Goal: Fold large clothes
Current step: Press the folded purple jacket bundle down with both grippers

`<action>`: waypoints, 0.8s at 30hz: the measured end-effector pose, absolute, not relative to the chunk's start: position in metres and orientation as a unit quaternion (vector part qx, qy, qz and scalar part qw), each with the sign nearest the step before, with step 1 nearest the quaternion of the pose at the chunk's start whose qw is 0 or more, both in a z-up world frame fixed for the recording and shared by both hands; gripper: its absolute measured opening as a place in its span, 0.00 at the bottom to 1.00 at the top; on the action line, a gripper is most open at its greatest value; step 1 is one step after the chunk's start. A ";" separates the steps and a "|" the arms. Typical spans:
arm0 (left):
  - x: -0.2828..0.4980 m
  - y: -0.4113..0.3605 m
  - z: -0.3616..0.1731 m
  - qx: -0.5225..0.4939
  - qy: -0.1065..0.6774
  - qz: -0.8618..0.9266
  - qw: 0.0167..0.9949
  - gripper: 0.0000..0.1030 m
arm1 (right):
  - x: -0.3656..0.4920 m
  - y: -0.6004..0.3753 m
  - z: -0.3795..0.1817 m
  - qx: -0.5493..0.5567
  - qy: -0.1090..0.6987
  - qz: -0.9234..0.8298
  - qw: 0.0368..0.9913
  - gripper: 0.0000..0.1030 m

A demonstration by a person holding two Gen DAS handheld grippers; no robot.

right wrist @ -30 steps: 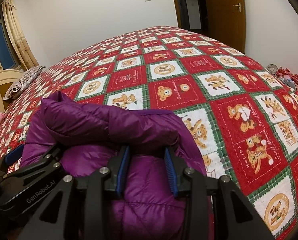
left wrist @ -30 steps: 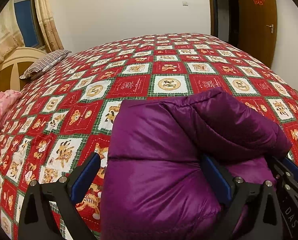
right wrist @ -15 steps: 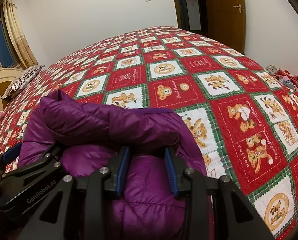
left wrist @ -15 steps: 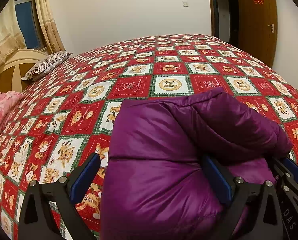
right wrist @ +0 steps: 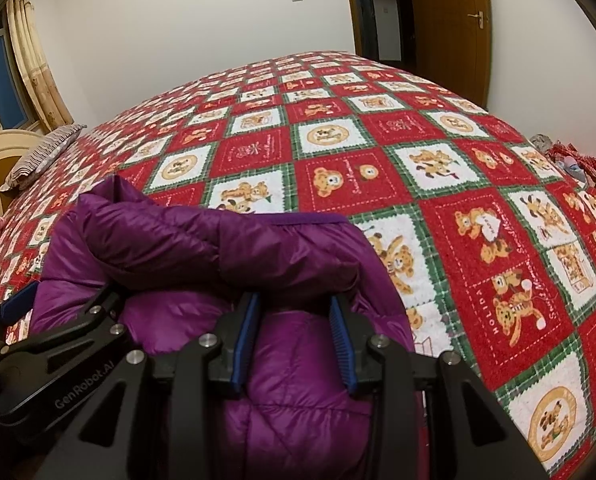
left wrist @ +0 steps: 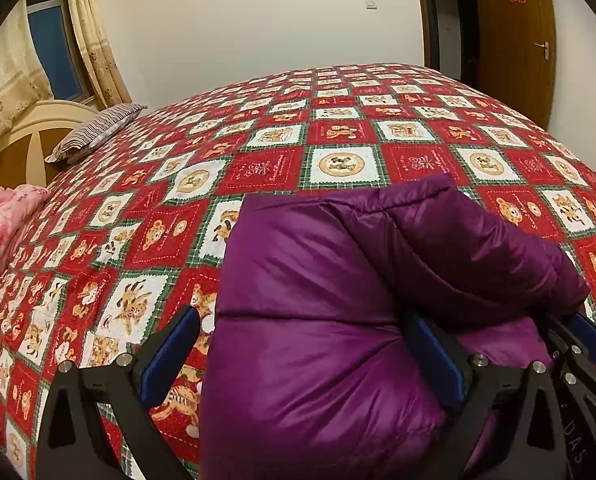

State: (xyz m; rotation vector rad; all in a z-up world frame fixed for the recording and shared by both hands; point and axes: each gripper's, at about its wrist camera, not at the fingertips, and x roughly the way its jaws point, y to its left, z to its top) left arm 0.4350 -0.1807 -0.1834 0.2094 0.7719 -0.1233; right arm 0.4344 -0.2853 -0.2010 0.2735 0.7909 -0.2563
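A purple down jacket (left wrist: 317,320) lies partly folded at the near edge of the bed (left wrist: 337,128), on a red, white and green patchwork quilt (right wrist: 477,240) printed with bear motifs. One padded section is doubled over the top of the bundle and forms a raised roll across it.

The left hand-held gripper (left wrist: 309,356) has its jaws wide apart. The left blue pad stands over bare quilt, clear of the fabric, while the right pad is tucked under the folded roll; the jaws straddle the jacket's left part without clamping it.

The right hand-held gripper (right wrist: 294,340) is clamped on a thick fold of the jacket, with both blue pads pressed into the fabric just below the roll. The two grippers sit just beside each other at the bundle's near side.

A striped pillow (left wrist: 94,132) rests at the far left edge of the bed, near the headboard (left wrist: 26,136). A pink cloth (left wrist: 6,216) lies at the left edge.
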 end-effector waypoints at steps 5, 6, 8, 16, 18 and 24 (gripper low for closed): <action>0.435 -0.181 -0.184 0.102 0.375 -0.060 0.919 0.99 | 0.435 -0.285 -0.201 0.128 0.384 -0.128 0.905 0.38; 0.435 -0.181 -0.184 0.103 0.376 -0.060 0.919 0.99 | 0.435 -0.285 -0.201 0.127 0.384 -0.128 0.905 0.38; 0.435 -0.181 -0.185 0.105 0.377 -0.059 0.919 0.99 | 0.435 -0.285 -0.201 0.125 0.386 -0.129 0.905 0.38; 0.435 -0.182 -0.187 0.109 0.374 -0.055 0.919 0.99 | 0.436 -0.284 -0.202 0.122 0.386 -0.132 0.905 0.38; 0.435 -0.182 -0.187 0.108 0.375 -0.056 0.919 0.99 | 0.436 -0.284 -0.202 0.122 0.386 -0.131 0.905 0.38; 0.437 -0.182 -0.189 0.106 0.381 -0.057 0.917 0.99 | 0.436 -0.285 -0.203 0.120 0.389 -0.132 0.904 0.38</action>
